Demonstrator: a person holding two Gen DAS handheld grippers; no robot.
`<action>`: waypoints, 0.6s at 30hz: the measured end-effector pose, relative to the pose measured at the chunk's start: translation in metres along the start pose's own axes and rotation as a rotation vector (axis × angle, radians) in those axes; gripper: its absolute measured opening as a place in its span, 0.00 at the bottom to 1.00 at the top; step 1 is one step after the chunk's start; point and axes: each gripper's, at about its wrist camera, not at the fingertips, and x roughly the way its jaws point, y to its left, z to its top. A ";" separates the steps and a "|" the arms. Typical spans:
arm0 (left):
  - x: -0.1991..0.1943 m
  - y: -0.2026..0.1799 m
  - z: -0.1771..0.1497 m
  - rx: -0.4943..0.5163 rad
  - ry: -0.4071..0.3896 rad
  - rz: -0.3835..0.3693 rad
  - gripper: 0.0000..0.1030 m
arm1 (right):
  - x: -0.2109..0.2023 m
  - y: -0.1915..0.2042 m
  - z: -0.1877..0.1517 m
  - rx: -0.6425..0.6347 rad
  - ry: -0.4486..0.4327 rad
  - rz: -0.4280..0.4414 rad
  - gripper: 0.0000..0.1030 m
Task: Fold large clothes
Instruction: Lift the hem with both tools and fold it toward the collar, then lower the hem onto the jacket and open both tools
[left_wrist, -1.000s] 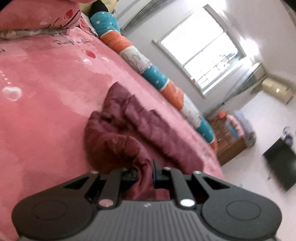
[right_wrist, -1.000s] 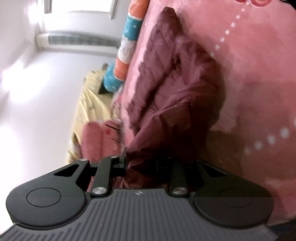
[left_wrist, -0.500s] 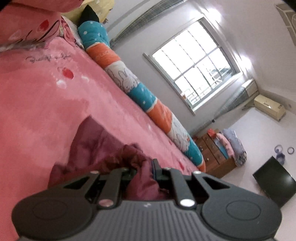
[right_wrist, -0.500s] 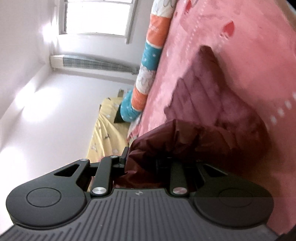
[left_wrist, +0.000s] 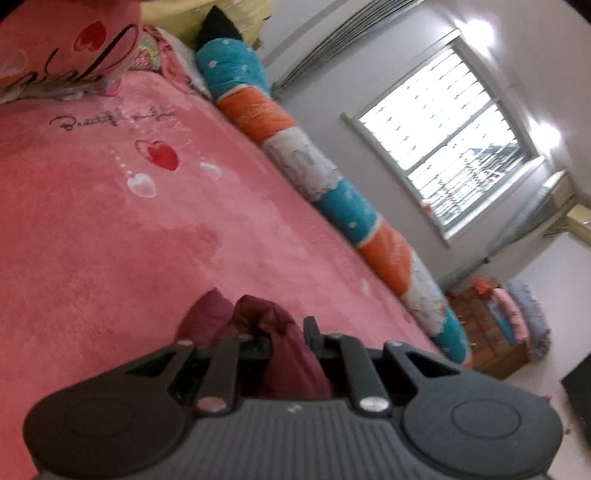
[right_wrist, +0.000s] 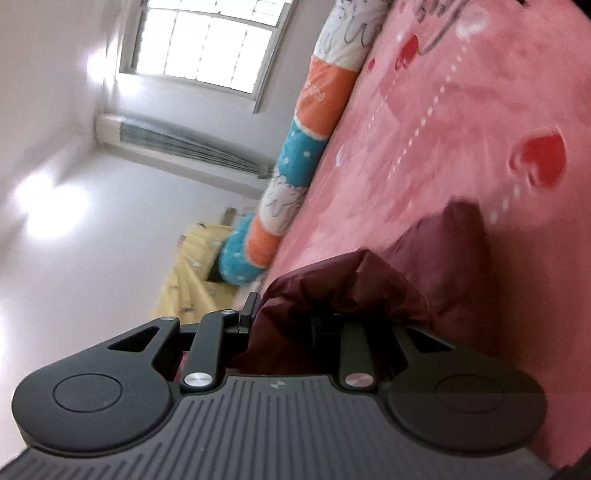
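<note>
A dark maroon garment (left_wrist: 258, 321) is bunched between the fingers of my left gripper (left_wrist: 284, 336), which is shut on it just above the pink bed cover (left_wrist: 110, 240). In the right wrist view the same maroon garment (right_wrist: 351, 280) billows over my right gripper (right_wrist: 284, 317), which is shut on a thick fold of it. Part of the garment (right_wrist: 450, 236) trails onto the pink cover behind. The right finger of the right gripper is hidden under cloth.
A long bolster (left_wrist: 332, 192) striped teal, orange and white lies along the bed's far edge below a window (left_wrist: 443, 144). A pink pillow (left_wrist: 66, 48) and yellow bedding (right_wrist: 188, 277) are at the head. A wooden cabinet (left_wrist: 487, 328) with stacked clothes stands beyond.
Both grippers have pulled back across the bed with the garment in them. Far less of it lies spread ahead, and more bare pink cover shows in both views.
</note>
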 end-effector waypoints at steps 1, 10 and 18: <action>0.006 0.002 0.000 0.007 0.006 0.021 0.12 | 0.004 -0.001 0.000 -0.021 0.003 -0.032 0.33; -0.013 -0.002 0.010 0.078 -0.125 0.065 0.64 | 0.018 -0.005 -0.004 -0.104 -0.003 -0.097 0.98; -0.066 -0.007 0.008 0.229 -0.155 0.107 0.71 | -0.005 0.015 0.004 -0.213 -0.070 -0.136 1.00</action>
